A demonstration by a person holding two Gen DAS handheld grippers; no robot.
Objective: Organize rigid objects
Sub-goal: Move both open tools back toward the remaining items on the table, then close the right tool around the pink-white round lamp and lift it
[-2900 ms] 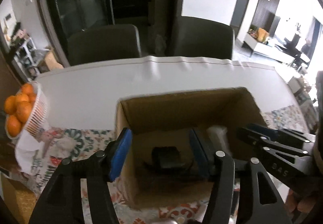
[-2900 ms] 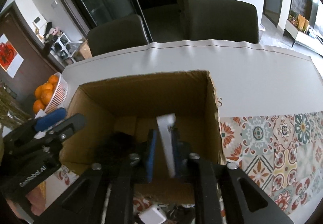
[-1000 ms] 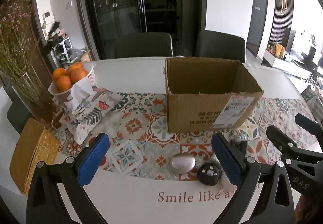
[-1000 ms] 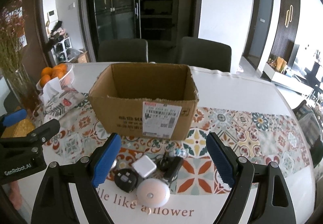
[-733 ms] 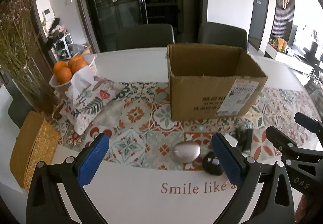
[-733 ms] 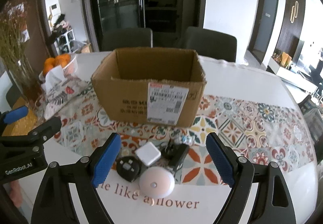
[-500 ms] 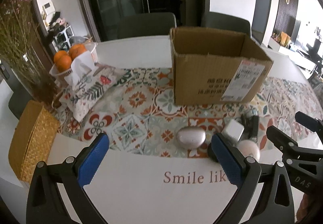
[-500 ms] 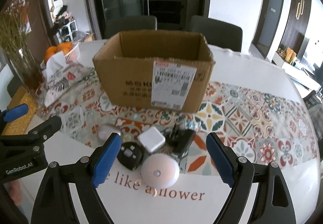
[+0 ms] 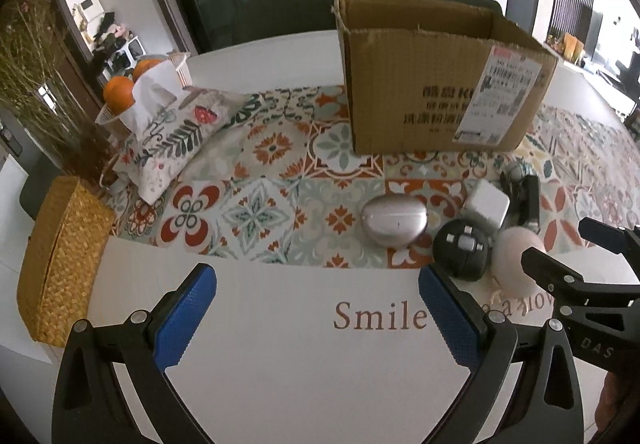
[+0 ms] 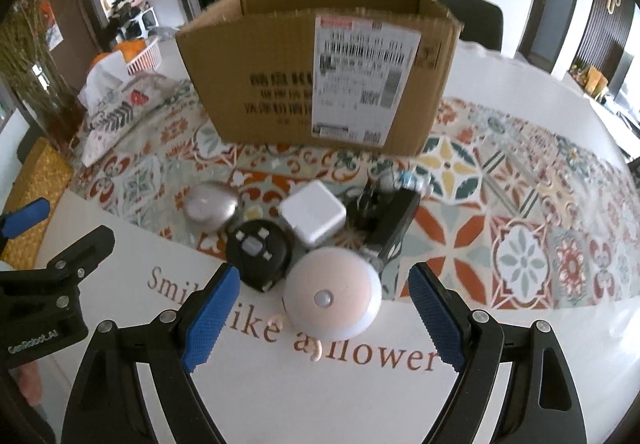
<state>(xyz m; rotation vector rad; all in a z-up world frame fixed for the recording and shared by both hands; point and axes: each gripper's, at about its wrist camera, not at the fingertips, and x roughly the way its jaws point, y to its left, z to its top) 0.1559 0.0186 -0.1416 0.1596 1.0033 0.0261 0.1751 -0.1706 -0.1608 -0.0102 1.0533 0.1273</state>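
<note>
A cluster of small rigid objects lies on the table in front of an open cardboard box: a silver oval case, a black round device, a white square charger, a black adapter and a pale round puck. My right gripper is open, its blue pads either side of the puck and just short of it. My left gripper is open over bare white tabletop, left of the cluster.
A patterned runner crosses the table. At the left stand a woven yellow box, a floral tissue pouch, a basket of oranges and dried flowers. Dark chairs stand behind the table.
Both grippers have sunk toward the table and tipped downward. The objects now sit larger and closer, with the puck between the right pads. Earlier, the right gripper held a white item over the box.
</note>
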